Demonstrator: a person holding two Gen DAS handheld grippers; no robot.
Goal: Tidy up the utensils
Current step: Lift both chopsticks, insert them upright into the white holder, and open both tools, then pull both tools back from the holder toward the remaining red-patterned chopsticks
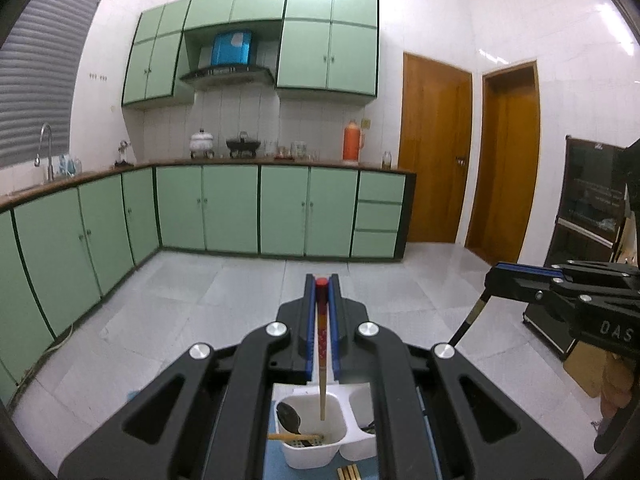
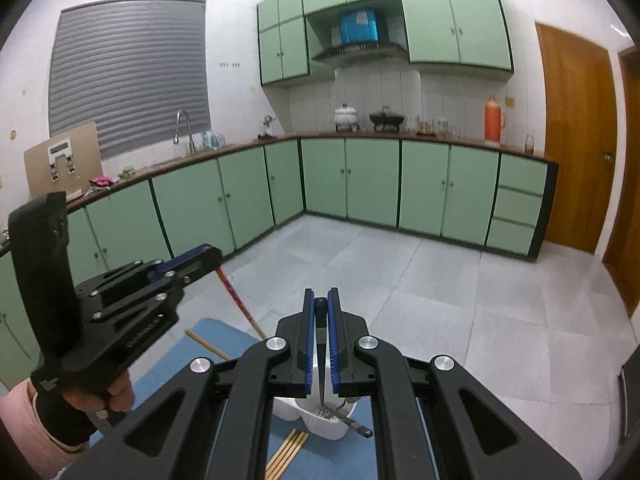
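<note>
The left gripper [image 1: 322,284] clamps a red-topped chopstick [image 1: 322,344] whose tip hangs in the white holder [image 1: 316,454] below, while the right gripper [image 2: 321,300] pinches a dark chopstick [image 2: 321,356] above that holder.

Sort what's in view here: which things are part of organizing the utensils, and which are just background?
Job: left gripper holding red-tipped chopstick; right gripper holding dark chopstick; white holder; spoon; loose chopsticks.
Background: orange thermos, faucet, doors.
</note>
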